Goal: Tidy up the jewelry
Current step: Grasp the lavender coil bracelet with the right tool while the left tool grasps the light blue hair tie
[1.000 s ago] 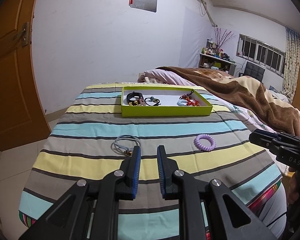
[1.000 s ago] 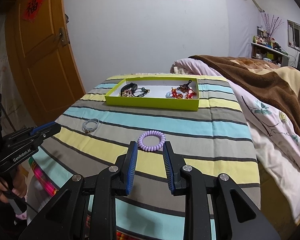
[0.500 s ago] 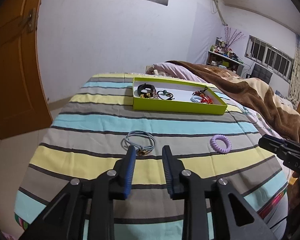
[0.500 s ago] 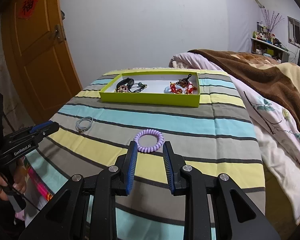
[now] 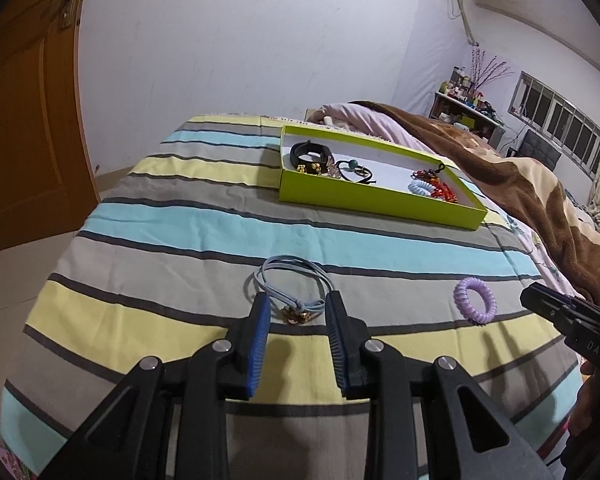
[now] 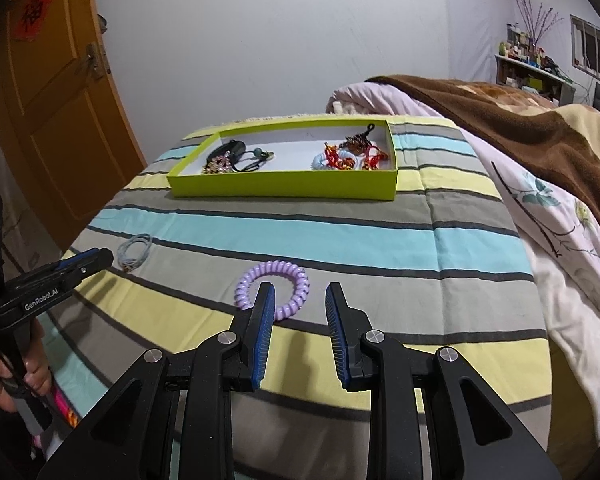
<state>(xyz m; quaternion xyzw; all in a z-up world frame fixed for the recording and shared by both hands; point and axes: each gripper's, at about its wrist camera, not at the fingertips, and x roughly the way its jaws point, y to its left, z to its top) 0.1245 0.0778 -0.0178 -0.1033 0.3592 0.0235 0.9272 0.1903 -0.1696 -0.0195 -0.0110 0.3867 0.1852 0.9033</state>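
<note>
A pale blue cord bracelet (image 5: pixel 288 286) with a gold charm lies on the striped cloth. My left gripper (image 5: pixel 298 312) is open, its fingertips either side of the charm end, just above the cloth. A purple spiral hair tie (image 6: pixel 274 290) lies further right; it also shows in the left wrist view (image 5: pixel 475 299). My right gripper (image 6: pixel 299 300) is open, its left fingertip over the tie's near edge. A lime green box (image 5: pixel 380 200) at the back holds black, red and light blue pieces; it also shows in the right wrist view (image 6: pixel 284 184).
The striped cloth (image 5: pixel 204 240) covers a table that drops off at left and front. A bed with a brown blanket (image 6: pixel 520 120) lies right. An orange door (image 6: pixel 52 92) stands at left. My left gripper shows in the right wrist view (image 6: pixel 60 276).
Both grippers moved forward and down toward the cloth. The left jaws opened wider around the blue bracelet's charm end. The right jaws reached the purple tie.
</note>
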